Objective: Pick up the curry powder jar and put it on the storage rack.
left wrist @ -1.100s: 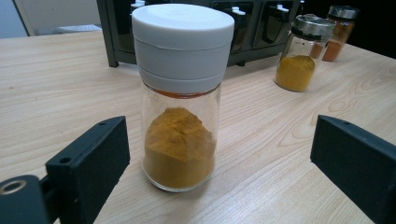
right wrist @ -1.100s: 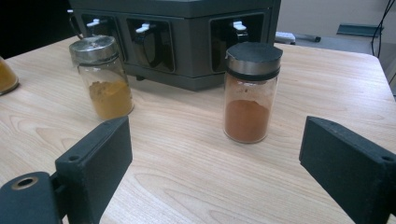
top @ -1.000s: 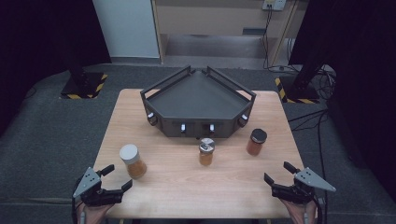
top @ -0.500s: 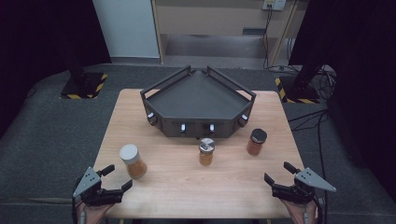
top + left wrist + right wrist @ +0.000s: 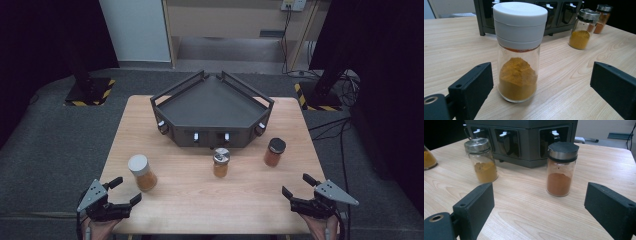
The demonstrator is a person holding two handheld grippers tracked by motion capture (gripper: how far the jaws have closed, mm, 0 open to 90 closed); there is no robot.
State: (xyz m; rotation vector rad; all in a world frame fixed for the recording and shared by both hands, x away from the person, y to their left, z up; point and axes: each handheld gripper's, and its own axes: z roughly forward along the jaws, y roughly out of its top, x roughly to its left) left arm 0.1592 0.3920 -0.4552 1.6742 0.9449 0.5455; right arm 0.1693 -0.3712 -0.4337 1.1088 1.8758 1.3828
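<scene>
— So, from above?
— Left gripper [image 5: 120,196] and right gripper [image 5: 300,191] sat wide at the table's [image 5: 200,200] near edge.
— Left gripper view?
— White-lid jar [image 5: 519,52] stood between its jaws (untouched).
— Right gripper view?
— Black-lid jar [image 5: 561,168] stood ahead, jaws wide.

No text, label, brand or number can be read on the jars, the dark rack or the tabletop. Yellow-and-black hazard stripes [image 5: 89,96] are seen on the stand bases on the floor.
</scene>
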